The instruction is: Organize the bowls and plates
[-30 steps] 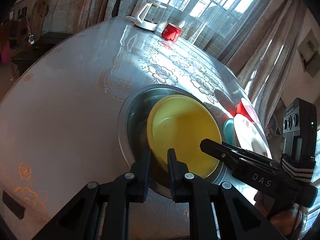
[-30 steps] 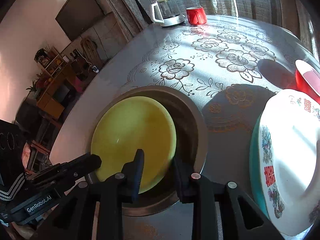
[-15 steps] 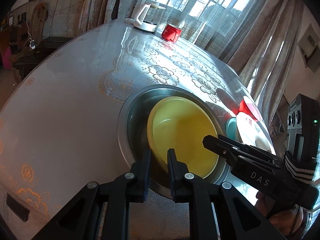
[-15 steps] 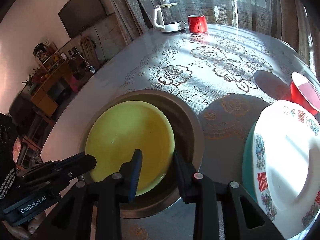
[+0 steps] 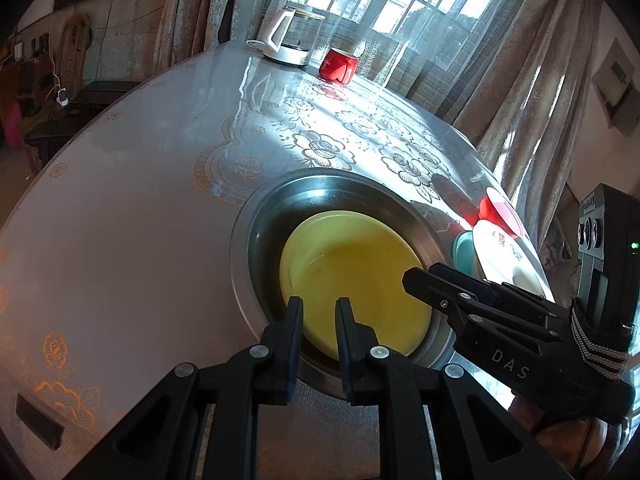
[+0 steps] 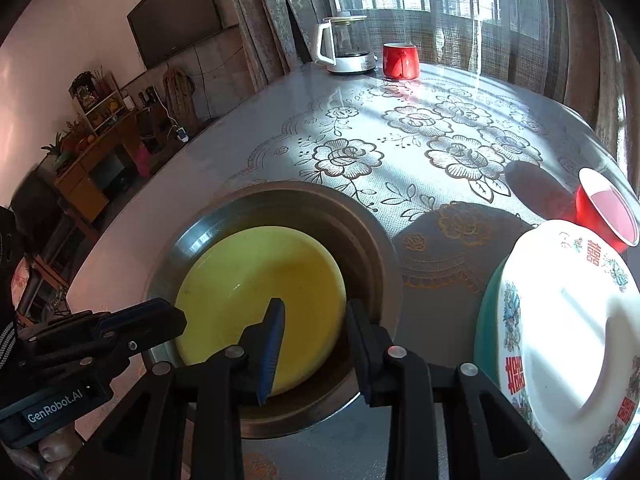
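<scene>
A yellow plate (image 5: 352,280) (image 6: 248,280) lies inside a round steel basin (image 5: 240,248) (image 6: 376,240) on the flowered table. My left gripper (image 5: 320,308) (image 6: 176,316) hovers at the plate's near-left rim. Its fingers stand close together and I see nothing pinched between them. My right gripper (image 6: 316,316) (image 5: 406,278) straddles the plate's right rim. One finger is over the plate and the other sits between the plate and the basin wall. Its pads do not visibly press on the rim.
To the right of the basin a white patterned dish (image 6: 568,320) (image 5: 504,252) rests on a teal bowl (image 6: 486,312), with a red bowl (image 6: 608,216) behind them. A glass kettle (image 6: 344,48) and a red mug (image 6: 400,62) stand at the far edge.
The right gripper has rolled a little, so its view has tilted, and its fingers stand slightly wider. The plate, the basin and the left gripper have stayed where they were.
</scene>
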A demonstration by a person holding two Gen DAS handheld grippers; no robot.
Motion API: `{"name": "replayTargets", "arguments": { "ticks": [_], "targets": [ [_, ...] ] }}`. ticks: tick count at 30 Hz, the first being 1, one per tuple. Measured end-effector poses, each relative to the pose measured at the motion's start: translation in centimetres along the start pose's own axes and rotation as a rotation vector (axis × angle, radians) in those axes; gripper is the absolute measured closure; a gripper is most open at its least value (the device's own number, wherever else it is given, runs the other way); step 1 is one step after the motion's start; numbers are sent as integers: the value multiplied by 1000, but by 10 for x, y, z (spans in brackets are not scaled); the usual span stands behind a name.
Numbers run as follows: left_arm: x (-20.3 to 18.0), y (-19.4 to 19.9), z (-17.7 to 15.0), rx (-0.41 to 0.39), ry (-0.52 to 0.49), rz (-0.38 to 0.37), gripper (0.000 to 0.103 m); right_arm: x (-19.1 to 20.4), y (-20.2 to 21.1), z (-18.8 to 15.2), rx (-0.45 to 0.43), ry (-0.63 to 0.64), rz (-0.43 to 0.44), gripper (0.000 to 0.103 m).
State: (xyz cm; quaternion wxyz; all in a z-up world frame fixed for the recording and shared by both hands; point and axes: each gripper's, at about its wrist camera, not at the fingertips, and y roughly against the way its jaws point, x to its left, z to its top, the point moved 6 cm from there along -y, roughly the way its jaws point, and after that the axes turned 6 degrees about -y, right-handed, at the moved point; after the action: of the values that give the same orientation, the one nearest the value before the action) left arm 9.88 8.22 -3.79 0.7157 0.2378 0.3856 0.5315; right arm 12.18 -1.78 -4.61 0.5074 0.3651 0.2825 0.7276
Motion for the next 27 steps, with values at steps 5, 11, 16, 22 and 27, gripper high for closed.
{"name": "replayTargets", "arguments": {
  "ticks": [5, 11, 16, 22, 27],
  "targets": [
    [-2, 1, 0, -15, -23, 34, 87, -1, -1, 0, -9, 1, 1, 72],
    [0, 2, 2, -36, -42, 70, 86, -2, 1, 0, -17, -12, 11, 72],
    [3, 3, 3, -46, -39, 81, 85, -4, 4, 0, -19, -53, 62, 72],
    [6, 10, 7, -72, -34, 94, 83, -11, 19, 6, -77, -98, 101, 71],
    [-4, 12, 9, -89, -80, 100, 83, -19, 24, 9, -93, -112, 99, 72]
  ]
}}
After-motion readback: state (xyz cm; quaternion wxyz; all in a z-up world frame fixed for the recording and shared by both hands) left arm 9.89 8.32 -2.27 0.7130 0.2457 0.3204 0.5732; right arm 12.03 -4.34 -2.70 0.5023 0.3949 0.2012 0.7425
